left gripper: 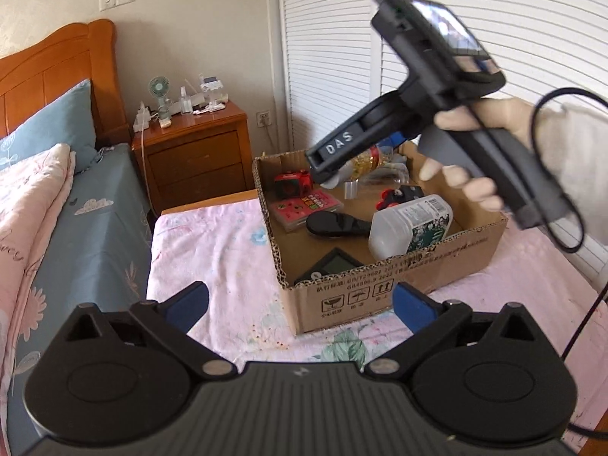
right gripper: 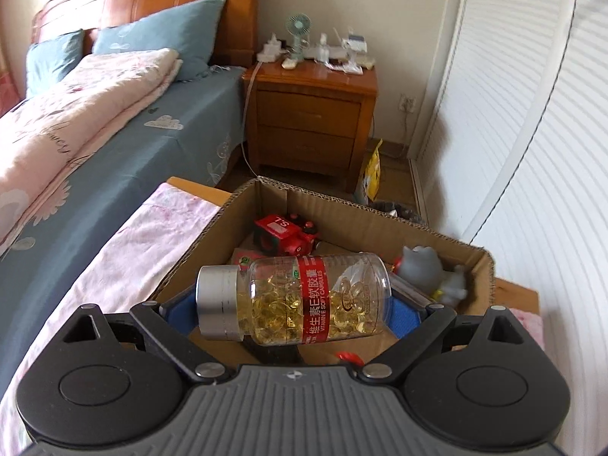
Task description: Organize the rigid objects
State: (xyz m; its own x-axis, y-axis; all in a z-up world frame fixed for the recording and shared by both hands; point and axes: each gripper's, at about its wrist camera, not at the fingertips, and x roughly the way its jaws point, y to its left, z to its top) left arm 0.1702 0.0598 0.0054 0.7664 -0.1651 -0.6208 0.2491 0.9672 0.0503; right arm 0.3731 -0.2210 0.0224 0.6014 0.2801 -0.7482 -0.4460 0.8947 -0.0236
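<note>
Right wrist alone shows grey toy behind capsule bottle.

Home bedroom: bed, pillows, wooden nightstand.

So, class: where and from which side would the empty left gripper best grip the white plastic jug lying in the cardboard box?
Probably across the white plastic jug's body, from above. It lies on its side inside the cardboard box, whose walls block a sideways approach.

Box on table, bed left; nightstand behind; camera, probably toy, inside box.
</note>
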